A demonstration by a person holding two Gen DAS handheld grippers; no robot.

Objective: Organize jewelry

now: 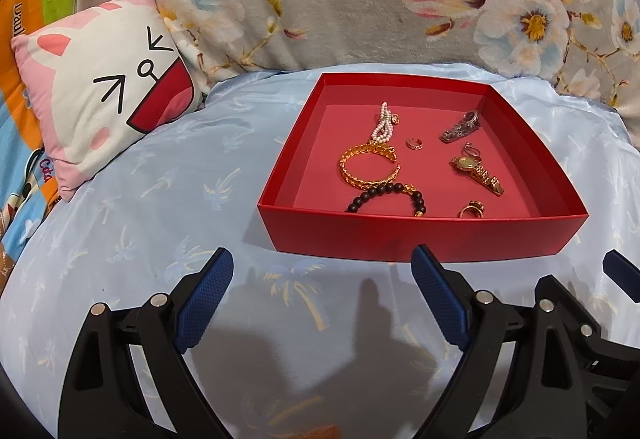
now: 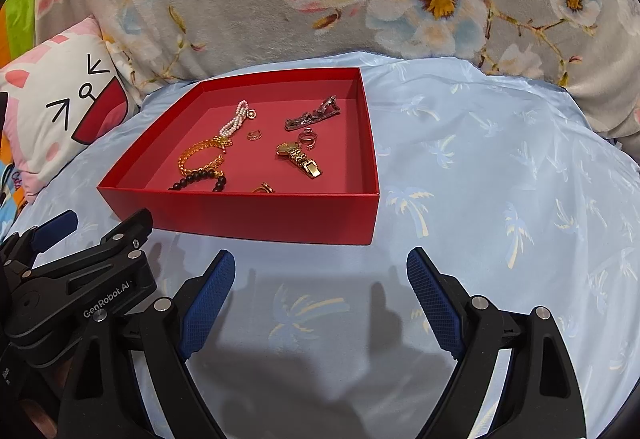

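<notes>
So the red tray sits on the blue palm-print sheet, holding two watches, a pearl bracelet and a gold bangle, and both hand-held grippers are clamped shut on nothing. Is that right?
Not quite. Both the left hand-held gripper and right hand-held gripper stand wide open, as each wrist view shows. The rest holds: the red tray sits on the blue palm-print sheet, holding the gold watch, silver watch, pearl bracelet and gold bangle.

Bare blue sheet [image 2: 500,167] lies open from 12 to 3 o'clock of the right gripper [image 2: 320,295]; the red tray [image 2: 256,211] walls off 11, cat pillow [image 2: 52,119] beyond at 10
</notes>
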